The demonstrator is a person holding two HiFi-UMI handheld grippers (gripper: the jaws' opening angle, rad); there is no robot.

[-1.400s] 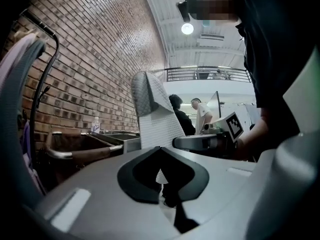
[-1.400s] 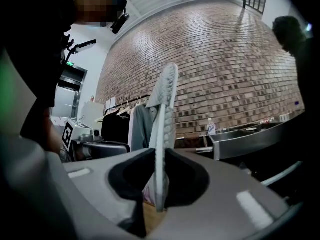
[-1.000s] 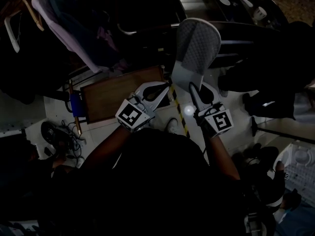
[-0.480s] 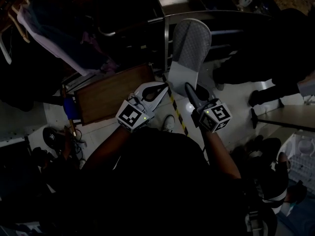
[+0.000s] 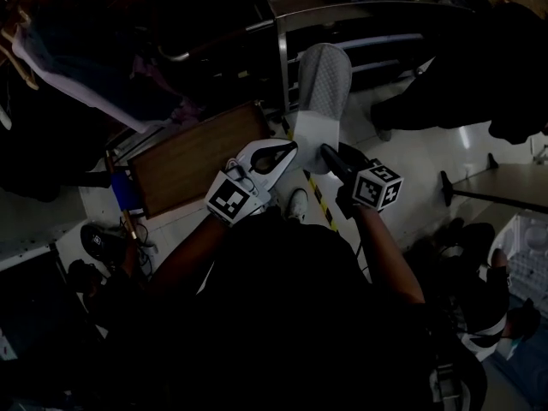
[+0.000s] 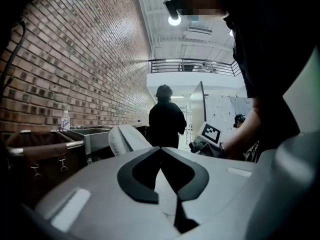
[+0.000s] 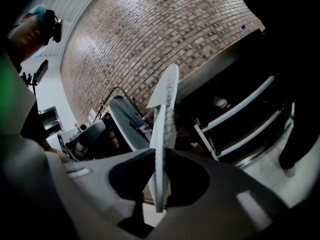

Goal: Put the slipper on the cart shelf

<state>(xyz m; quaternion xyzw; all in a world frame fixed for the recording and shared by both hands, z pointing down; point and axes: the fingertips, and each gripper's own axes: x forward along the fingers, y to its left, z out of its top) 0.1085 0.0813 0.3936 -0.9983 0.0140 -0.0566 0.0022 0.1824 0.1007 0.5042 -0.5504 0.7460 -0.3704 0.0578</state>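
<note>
A: Step in hand?

B: Carrying, by my reading. The right gripper is clamped on the heel end of the slipper, with the sole edge-on between its jaws. The left gripper has its jaws drawn together too. A strip of the slipper's textured cloth sits between the pads, so I log it as pinching the heel's left edge.

A: Slipper position?

B: It is in the air, toe pointing far, right at the cart. It is not resting on the shelf. Whether the toe has crossed the rail I cannot tell.

A: What does the next move need?

B: Likely push it farther, lay it flat, slide it toe-first between the rails, then let both jaws go.

A: Surroundings, near to far?

B: Striped floor tape lies under the grippers. A wooden board is on the near left, and hanging clothes on the far left. Two things could get in the way. The cart's upright post stands just left of the slipper. A person in dark clothes stands at the cart's right.
</note>
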